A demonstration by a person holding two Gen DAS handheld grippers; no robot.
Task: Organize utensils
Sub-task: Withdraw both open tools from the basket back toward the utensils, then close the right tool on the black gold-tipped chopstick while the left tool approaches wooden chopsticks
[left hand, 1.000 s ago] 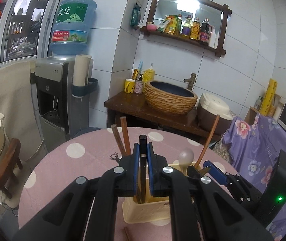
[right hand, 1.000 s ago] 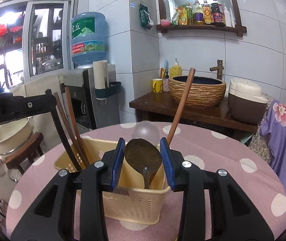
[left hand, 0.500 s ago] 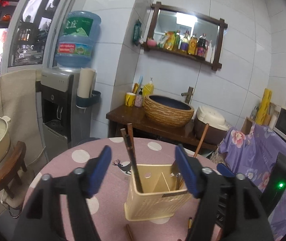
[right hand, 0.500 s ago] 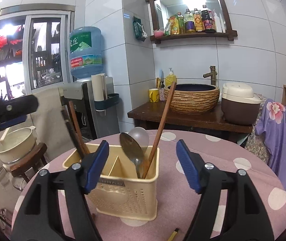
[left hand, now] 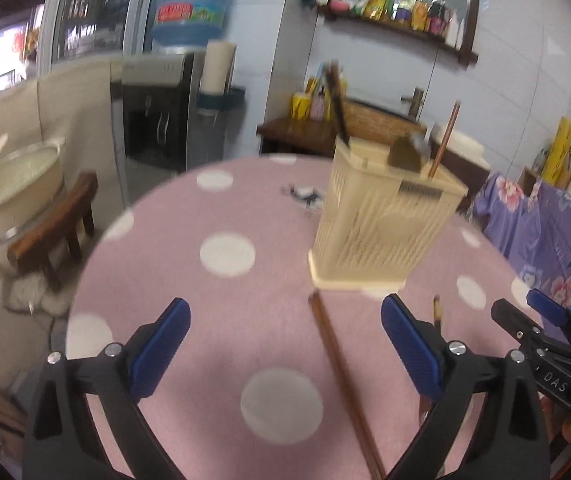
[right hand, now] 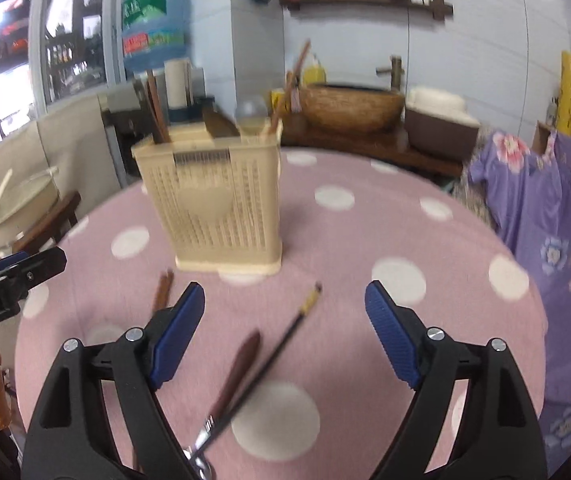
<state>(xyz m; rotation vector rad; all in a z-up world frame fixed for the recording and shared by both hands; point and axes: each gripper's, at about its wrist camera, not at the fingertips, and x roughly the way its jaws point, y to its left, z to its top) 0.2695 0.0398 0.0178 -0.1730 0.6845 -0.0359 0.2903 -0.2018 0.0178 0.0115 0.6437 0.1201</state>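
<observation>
With both the left gripper [left hand: 285, 340] and the right gripper [right hand: 285, 332] just spread wide and holding nothing, each should settle over 1 loose utensil: the brown chopstick [left hand: 337, 376] between the left fingers, the thin black chopstick [right hand: 277, 352] between the right, the basket [right hand: 213, 208] standing just beyond both.

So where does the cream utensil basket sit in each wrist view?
Left wrist: the utensil basket stands right of centre, beyond the brown chopsticks lying on the cloth.
Right wrist: the basket stands left of centre.
Shared landmark: the blue water bottle, upper left in both.
</observation>
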